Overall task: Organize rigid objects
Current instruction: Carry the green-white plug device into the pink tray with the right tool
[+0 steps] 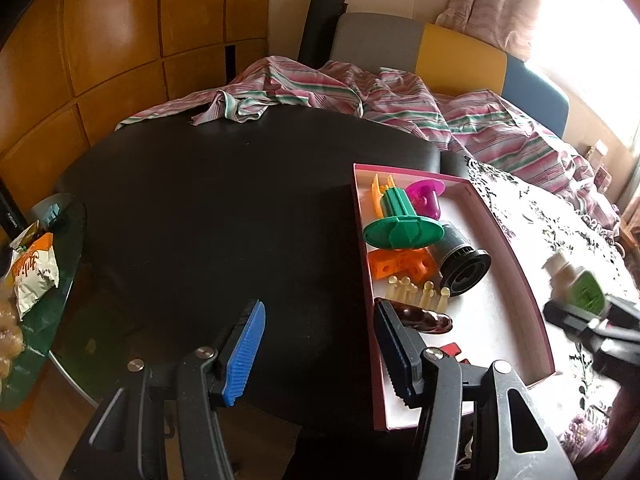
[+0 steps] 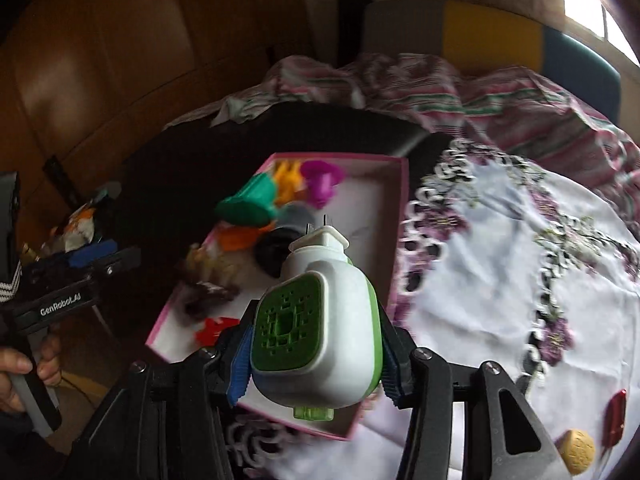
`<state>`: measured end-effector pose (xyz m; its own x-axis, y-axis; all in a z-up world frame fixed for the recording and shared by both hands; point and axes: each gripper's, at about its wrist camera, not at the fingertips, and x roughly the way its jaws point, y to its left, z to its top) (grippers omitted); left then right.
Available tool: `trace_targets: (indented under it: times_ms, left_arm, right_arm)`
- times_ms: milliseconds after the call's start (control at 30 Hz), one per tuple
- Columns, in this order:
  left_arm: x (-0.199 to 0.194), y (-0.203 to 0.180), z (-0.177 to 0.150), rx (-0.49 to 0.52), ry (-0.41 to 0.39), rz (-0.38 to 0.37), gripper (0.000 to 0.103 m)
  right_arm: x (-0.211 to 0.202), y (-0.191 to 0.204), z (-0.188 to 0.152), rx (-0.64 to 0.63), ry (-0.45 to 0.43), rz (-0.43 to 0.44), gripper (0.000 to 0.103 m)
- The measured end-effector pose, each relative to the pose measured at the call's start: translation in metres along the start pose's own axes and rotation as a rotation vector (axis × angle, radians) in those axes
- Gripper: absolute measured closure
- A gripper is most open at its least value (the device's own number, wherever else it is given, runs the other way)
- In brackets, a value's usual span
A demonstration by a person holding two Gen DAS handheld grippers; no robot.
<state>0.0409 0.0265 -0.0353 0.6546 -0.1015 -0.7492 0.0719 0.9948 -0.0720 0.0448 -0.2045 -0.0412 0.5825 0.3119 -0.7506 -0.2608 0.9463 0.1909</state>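
My right gripper [image 2: 316, 364] is shut on a white and green plug-in device [image 2: 320, 320] and holds it above the near end of a pink-rimmed box [image 2: 400, 216]. The box [image 1: 516, 264] holds a green spool [image 1: 400, 228], a magenta piece [image 1: 426, 198], orange blocks [image 1: 400, 266], a black cylinder [image 1: 466, 264], small beige pegs [image 1: 416, 290], a brown glossy piece [image 1: 424, 318] and a red piece [image 1: 452, 350]. My left gripper [image 1: 320, 354] is open and empty at the box's left edge, over the black table [image 1: 200, 200]. The right gripper with the device also shows blurred in the left wrist view [image 1: 580, 304].
A white embroidered cloth [image 2: 500, 280] lies right of the box, with a cork [image 2: 578, 450] and a red object [image 2: 614, 416] at its near right. A striped bedsheet [image 1: 400, 96] is piled behind. A glass side table [image 1: 44, 320] with snack bags stands at the left.
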Motion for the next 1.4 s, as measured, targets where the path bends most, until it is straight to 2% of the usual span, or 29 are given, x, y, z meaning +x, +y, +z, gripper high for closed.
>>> trace_targets:
  times_ms: [133, 267, 467, 567, 900, 1100, 1400]
  left_arm:
    - [-0.001, 0.003, 0.000, -0.004, -0.004, -0.001, 0.045]
    - [-0.002, 0.004, 0.000, -0.003, -0.004, -0.003, 0.045]
    - [-0.004, 0.003, -0.001, 0.005, -0.017, 0.007, 0.045]
    - [-0.007, 0.003, 0.000, 0.016, -0.035, 0.018, 0.045]
    - [-0.026, -0.003, 0.004, 0.080, -0.123, 0.057, 0.045]
    - [-0.033, -0.006, 0.004, 0.093, -0.140, 0.067, 0.045]
    - [-0.038, -0.009, 0.003, 0.101, -0.148, 0.070, 0.045]
  right_arm:
    - [0.027, 0.014, -0.002, -0.013, 0.044, 0.013, 0.051]
    - [0.053, 0.012, -0.005, 0.015, 0.084, -0.022, 0.051]
    - [0.070, 0.013, -0.010, 0.019, 0.113, -0.038, 0.051]
    - [0.070, 0.018, -0.011, -0.009, 0.098, -0.063, 0.051]
    - [0.068, 0.020, -0.012, 0.001, 0.087, -0.069, 0.051]
    - [0.069, 0.023, -0.013, -0.015, 0.095, -0.078, 0.050]
    - [0.067, 0.018, -0.011, 0.042, 0.107, -0.048, 0.049]
